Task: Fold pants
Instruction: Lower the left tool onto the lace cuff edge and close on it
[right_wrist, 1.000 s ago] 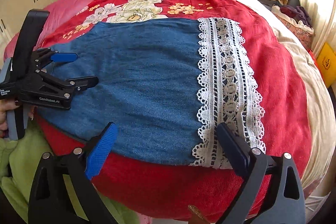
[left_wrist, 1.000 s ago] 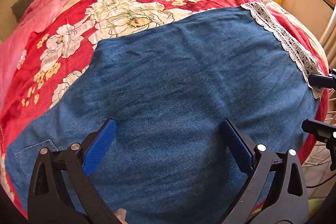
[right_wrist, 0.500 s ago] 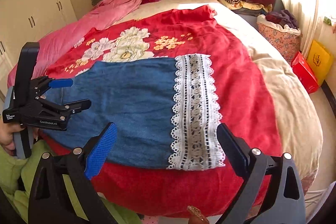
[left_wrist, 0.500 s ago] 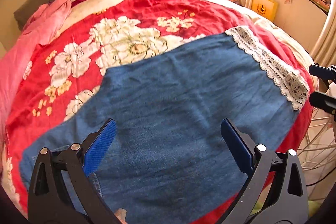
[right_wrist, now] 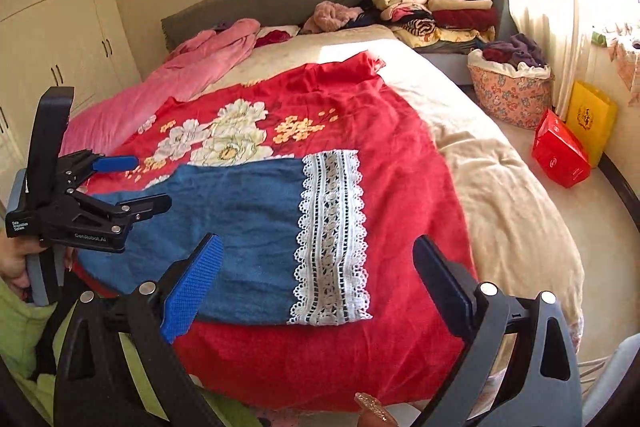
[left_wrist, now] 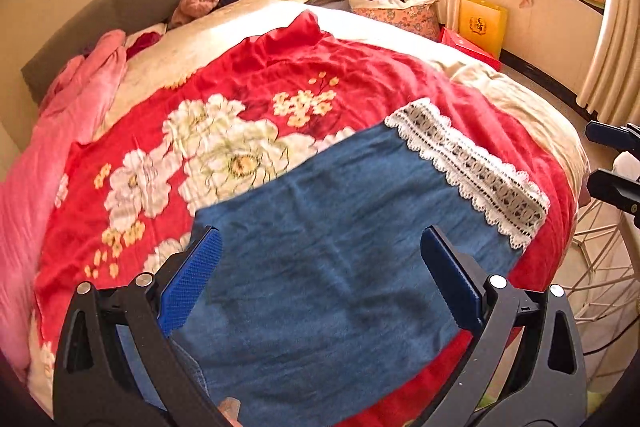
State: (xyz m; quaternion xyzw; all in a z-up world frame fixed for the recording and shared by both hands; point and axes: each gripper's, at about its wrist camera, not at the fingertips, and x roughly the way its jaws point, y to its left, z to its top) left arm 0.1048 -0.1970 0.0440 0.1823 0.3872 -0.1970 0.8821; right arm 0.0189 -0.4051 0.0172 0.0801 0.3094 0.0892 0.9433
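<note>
- Pants are lying flat on the red blanket, ahead of both grippers.
- Left gripper is hovering, jaws apart, empty.
- Right gripper is likewise hovering, jaws apart.

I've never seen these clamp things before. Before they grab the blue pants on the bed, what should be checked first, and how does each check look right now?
1. Left tool open: ok.
2. Right tool open: ok.
3. Both tools free of cloth: ok.
4. Blue pants lying flat on the red blanket: ok, a few light creases.
5. Lace hem in full view for gripping: ok.
6. Waist end visible: cannot tell, the left tool hides it.
</note>
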